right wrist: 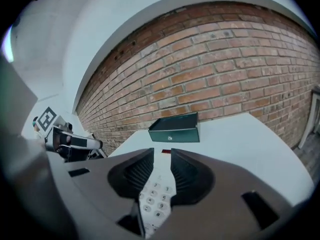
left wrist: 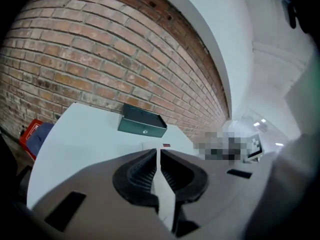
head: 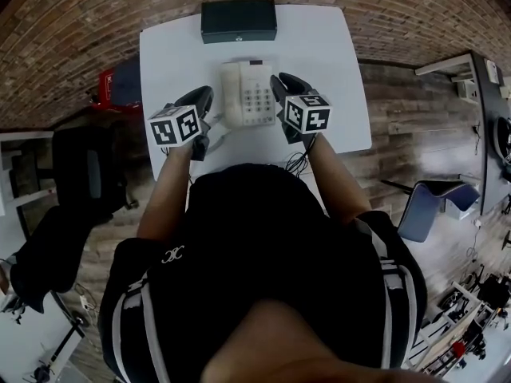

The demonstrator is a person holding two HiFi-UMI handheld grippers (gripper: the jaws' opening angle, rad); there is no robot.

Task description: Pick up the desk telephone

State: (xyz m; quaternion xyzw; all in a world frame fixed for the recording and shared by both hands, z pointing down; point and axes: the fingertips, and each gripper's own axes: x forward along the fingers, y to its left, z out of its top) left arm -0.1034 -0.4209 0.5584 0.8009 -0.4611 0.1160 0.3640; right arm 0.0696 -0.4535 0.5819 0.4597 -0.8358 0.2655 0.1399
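With left gripper (left wrist: 156, 151) jaws together and right gripper (right wrist: 161, 154) jaws barely apart, both empty: liable to shove the telephone (head: 249, 94) lying between them across the worktop (head: 172, 54), not grip it.

Digits 3, 6, 9 on desk telephone keypad (right wrist: 156, 199)

A dark green rectangular metal box (head: 238, 21) sits at the far edge of the white tabletop (head: 335, 62), before a red brick wall (left wrist: 100, 49).

A brick wall (head: 80, 22) at twelve o'clock, white table (head: 327, 62) by it; wood floor (head: 415, 110); blue chair (head: 435, 202) at three, black chair (head: 88, 174) at nine.
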